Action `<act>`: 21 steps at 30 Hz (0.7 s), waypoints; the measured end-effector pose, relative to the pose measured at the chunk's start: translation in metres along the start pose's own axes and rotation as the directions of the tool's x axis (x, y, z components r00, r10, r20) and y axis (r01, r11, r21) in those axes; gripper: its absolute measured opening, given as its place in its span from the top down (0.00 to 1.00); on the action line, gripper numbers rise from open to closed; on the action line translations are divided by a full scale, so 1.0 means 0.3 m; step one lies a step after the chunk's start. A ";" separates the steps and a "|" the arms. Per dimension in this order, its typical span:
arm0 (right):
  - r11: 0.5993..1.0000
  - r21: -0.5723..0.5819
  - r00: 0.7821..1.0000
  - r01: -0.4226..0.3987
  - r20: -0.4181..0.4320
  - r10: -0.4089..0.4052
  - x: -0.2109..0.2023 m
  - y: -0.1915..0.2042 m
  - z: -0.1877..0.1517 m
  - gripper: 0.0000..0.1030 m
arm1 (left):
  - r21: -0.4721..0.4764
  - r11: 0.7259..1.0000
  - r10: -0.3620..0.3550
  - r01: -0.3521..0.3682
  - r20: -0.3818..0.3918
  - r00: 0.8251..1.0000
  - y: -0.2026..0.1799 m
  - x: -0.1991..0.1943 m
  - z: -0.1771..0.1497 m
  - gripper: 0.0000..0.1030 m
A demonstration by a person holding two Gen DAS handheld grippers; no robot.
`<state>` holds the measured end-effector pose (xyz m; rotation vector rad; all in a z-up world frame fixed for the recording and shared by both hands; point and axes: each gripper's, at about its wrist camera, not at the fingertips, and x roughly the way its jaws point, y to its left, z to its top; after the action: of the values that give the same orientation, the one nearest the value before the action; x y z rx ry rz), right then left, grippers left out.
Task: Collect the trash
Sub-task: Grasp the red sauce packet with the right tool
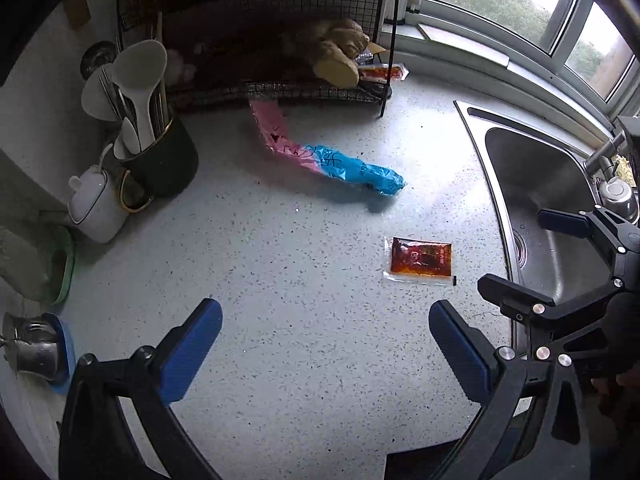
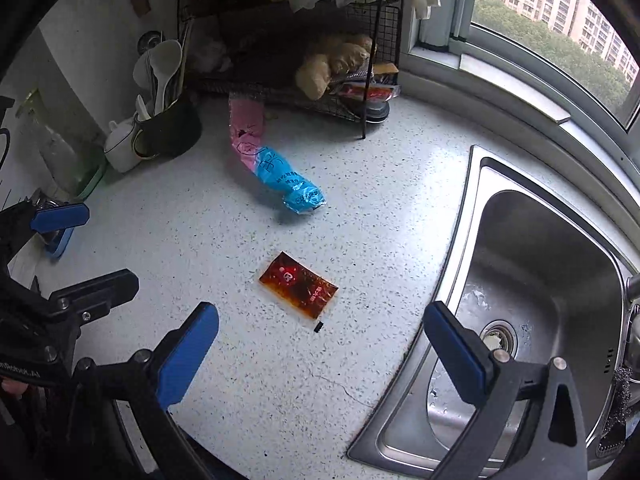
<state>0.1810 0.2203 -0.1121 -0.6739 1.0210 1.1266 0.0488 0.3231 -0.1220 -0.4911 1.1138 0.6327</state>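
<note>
A red sauce packet (image 1: 420, 261) (image 2: 298, 284) lies flat on the speckled counter (image 1: 280, 260) (image 2: 380, 184) near the sink. Farther back lies a crumpled pink-and-blue plastic wrapper (image 1: 328, 160) (image 2: 272, 160), its pink end under the wire rack. Another red packet (image 1: 382, 72) (image 2: 368, 91) sits by the rack's foot. My left gripper (image 1: 326, 344) (image 2: 86, 250) hovers open over bare counter, short of the sauce packet. My right gripper (image 2: 322, 350) (image 1: 532, 258) is open too, the packet just ahead between its fingers' lines. Neither holds anything.
A steel sink (image 1: 474, 132) (image 2: 468, 208) fills the right side. A black wire rack (image 1: 280, 88) (image 2: 360, 12) with ginger (image 1: 336, 60) stands at the back. A black utensil holder (image 1: 168, 160) and a white lidded pot (image 1: 94, 204) stand at the left. A tiny black scrap (image 2: 318, 327) lies beside the packet.
</note>
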 end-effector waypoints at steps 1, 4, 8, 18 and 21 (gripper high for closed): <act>1.000 -0.016 1.000 -0.006 -0.011 0.005 0.022 0.008 0.004 0.01 | -0.007 1.000 -0.008 0.008 -0.021 1.000 0.011 0.023 -0.002 0.00; 0.998 -0.061 0.999 -0.007 -0.044 0.004 0.093 0.026 0.014 0.01 | -0.010 1.000 -0.012 0.012 -0.053 0.999 0.034 0.079 -0.014 0.00; 0.995 -0.095 0.997 -0.028 -0.081 0.020 0.164 0.036 0.022 0.01 | -0.025 1.000 -0.014 0.012 -0.086 0.996 0.051 0.133 -0.030 0.00; 0.985 -0.174 0.990 -0.020 -0.138 -0.004 0.279 0.049 0.036 0.01 | -0.046 0.999 -0.016 0.010 -0.134 0.991 0.091 0.213 -0.050 0.00; 0.980 -0.196 0.989 -0.022 -0.149 -0.008 0.301 0.066 0.040 0.01 | -0.052 0.999 -0.012 0.005 -0.142 0.990 0.100 0.228 -0.053 0.00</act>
<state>0.1740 0.2734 -0.1883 -0.9245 1.0463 1.2076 0.0384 0.3495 -0.1928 -0.5921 1.2319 0.6274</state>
